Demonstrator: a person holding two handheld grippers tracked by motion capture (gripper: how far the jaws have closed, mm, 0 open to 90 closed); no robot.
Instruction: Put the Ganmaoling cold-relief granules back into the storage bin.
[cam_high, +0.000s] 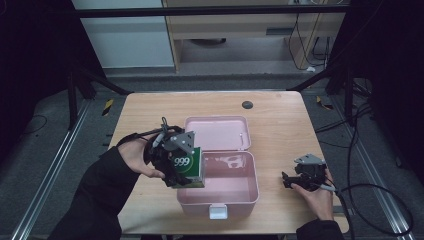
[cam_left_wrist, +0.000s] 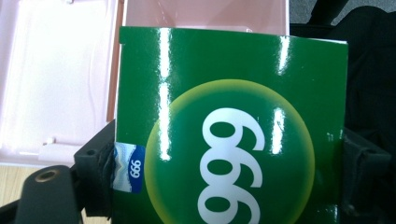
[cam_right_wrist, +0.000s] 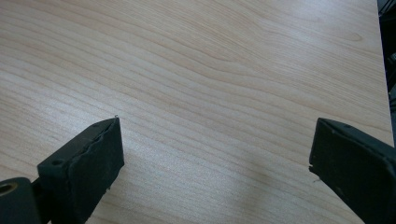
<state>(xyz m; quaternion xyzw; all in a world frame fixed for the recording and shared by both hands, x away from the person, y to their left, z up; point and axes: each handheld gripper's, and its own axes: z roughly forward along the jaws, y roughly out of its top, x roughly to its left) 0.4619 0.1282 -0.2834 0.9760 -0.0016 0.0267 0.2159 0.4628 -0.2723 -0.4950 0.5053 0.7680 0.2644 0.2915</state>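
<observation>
Over on the left, the left gripper (cam_high: 186, 170) is clamped onto a green box (cam_high: 190, 167) marked "999", jaws pinching it from both sides. In the left gripper view the green box (cam_left_wrist: 231, 126) sits squarely between the two black pads, glossy face toward the camera. The box hangs at the left front corner of the pink storage case (cam_high: 231, 195), partly over its open tub. The case's lid (cam_high: 217, 132) lies flipped back flat on the wooden table (cam_high: 280, 125) behind it. Moving right, the right gripper (cam_high: 286, 181) rests low on the tabletop just right of the case, pointing at it. Its jaws stand spread wide with bare wood (cam_right_wrist: 210, 93) between them, nothing held.
</observation>
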